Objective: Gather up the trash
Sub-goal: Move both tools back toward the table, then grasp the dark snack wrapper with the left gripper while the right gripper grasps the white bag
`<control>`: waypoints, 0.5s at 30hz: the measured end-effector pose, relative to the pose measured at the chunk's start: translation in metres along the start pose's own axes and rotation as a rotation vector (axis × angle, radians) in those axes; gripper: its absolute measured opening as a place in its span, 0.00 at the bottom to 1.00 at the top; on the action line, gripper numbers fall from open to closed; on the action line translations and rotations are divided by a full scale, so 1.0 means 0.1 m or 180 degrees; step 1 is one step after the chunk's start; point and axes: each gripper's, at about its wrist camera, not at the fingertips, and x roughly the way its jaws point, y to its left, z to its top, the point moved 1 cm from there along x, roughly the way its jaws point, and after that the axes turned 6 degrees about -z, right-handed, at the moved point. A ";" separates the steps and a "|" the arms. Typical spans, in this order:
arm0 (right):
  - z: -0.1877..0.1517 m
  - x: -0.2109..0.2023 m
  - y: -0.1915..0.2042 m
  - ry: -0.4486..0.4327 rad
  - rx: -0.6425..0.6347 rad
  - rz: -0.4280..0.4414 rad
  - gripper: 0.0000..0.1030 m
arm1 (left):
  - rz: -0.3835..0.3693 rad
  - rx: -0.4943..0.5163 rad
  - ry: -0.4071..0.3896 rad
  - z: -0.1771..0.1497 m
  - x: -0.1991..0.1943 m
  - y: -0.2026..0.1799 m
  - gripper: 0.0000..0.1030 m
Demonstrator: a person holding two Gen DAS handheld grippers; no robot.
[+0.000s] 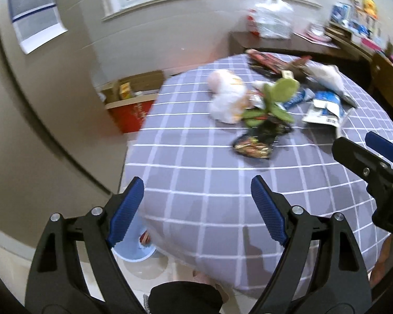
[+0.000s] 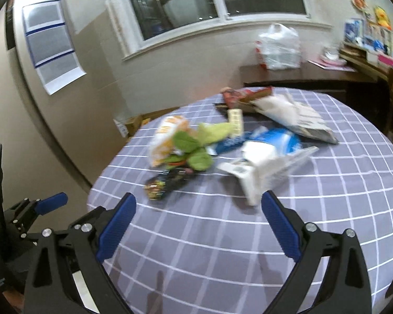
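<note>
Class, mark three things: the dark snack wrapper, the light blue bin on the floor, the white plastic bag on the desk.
Dark crinkled snack wrapper (image 1: 251, 145), left wrist view, its middle.
Light blue round bin (image 1: 133, 250), left wrist view, inner wall.
White plastic bag (image 2: 280, 48), right wrist view, its front.

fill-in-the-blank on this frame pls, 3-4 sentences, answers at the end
1. The trash pile lies on a table covered by a grey-purple cloth with white ____ lines.
2. The jaws of the left gripper and the right gripper are both ____.
3. On the floor beside the table stands a light ____ bin.
4. A white plastic bag sits below the ____.

Missing words: grid; open; blue; window
</note>
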 end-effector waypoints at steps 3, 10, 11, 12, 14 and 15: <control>-0.01 0.04 -0.15 0.0030 0.0068 -0.0046 0.92 | -0.0058 0.0055 0.0039 0.06 0.12 -0.14 0.80; 0.00 0.14 -0.39 0.0098 0.0153 -0.0117 0.92 | -0.0156 0.0140 0.0128 0.16 0.36 -0.30 0.80; 0.00 0.16 -0.42 0.0108 0.0160 -0.0116 0.92 | -0.0155 0.0151 0.0134 0.17 0.39 -0.31 0.80; 0.00 0.18 -0.44 0.0118 0.0161 -0.0130 0.92 | -0.0159 0.0156 0.0139 0.18 0.41 -0.32 0.80; 0.01 0.21 -0.47 0.0145 0.0172 -0.0131 0.92 | -0.0202 0.0147 0.0143 0.21 0.47 -0.33 0.80; 0.01 0.24 -0.49 0.0166 0.0180 -0.0130 0.92 | -0.0229 0.0145 0.0151 0.22 0.49 -0.34 0.80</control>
